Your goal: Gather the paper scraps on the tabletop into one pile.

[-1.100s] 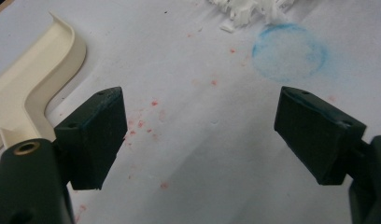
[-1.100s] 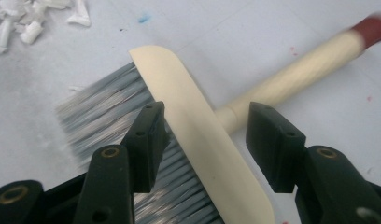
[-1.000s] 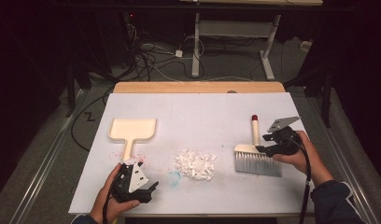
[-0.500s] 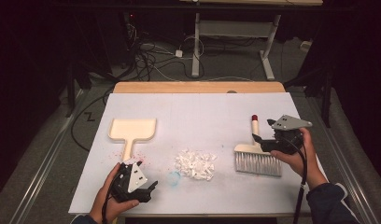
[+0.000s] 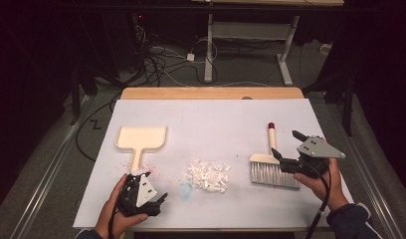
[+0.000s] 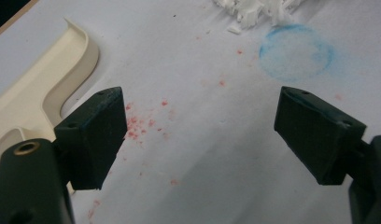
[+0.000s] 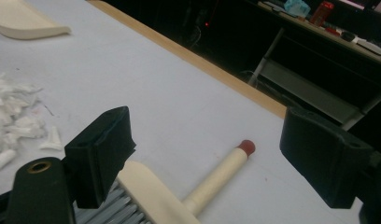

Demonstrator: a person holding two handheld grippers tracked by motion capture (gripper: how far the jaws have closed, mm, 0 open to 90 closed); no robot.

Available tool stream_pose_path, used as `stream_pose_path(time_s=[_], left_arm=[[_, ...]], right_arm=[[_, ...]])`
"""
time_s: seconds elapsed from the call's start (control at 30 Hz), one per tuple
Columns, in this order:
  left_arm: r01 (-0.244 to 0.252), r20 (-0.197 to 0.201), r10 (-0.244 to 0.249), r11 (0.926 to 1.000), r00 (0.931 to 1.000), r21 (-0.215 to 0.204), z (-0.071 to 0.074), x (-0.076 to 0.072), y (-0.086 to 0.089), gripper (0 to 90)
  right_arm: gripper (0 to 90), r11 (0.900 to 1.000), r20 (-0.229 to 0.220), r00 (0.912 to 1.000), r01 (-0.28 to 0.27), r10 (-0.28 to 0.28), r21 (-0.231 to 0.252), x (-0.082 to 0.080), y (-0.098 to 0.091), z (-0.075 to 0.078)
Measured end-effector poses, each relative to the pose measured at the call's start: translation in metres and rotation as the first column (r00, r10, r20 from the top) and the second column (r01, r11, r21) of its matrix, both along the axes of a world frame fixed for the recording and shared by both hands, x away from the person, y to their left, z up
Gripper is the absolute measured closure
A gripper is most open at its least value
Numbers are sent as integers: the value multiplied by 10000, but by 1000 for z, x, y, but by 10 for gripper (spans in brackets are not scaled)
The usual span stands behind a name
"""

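hand brush point(image 5: 271, 167) flat on white table cover point(image 5: 216, 119), red-tipped handle at 12 o'clock | right gripper point(image 5: 295, 149) at its 3 o'clock, jaws just opened wide, brush released | paper scraps point(image 5: 207, 175) at 9 o'clock | dustpan point(image 5: 140, 140) beyond | left gripper point(image 5: 153, 196) open, empty

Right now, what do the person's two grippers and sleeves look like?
Both are black handheld units. The left gripper carries a white and black patterned plate on top; the right gripper carries a grey three-cornered plate, and a black cable trails from it past the wrist. In the gripper views each has two blocky, dark, flat-faced jaws and a brass-coloured ring at lower left. A dark blue sleeve covers the right forearm.
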State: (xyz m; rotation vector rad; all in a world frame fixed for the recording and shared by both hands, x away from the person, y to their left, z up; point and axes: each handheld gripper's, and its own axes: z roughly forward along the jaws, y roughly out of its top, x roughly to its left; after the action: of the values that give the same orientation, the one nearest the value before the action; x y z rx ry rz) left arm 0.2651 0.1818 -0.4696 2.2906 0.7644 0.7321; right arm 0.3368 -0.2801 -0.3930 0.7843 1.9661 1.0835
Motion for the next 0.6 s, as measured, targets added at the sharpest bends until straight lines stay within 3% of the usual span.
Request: stream_pose_path(time_s=[0.27, 0.47, 0.6], left_arm=[[101, 100, -100, 9999, 9999, -101, 2, 0, 1, 163], [144, 204, -142, 9998, 9997, -109, 2, 0, 1, 163], [108, 207, -104, 9998, 9997, -149, 1, 0, 2, 163]], right_arm=[[181, 9995, 215, 9998, -43, 36, 320, -22, -10, -7], [190, 9997, 521, 9985, 139, -151, 220, -33, -17, -13], [195, 9994, 491, 9984, 277, -288, 226, -38, -21, -19]])
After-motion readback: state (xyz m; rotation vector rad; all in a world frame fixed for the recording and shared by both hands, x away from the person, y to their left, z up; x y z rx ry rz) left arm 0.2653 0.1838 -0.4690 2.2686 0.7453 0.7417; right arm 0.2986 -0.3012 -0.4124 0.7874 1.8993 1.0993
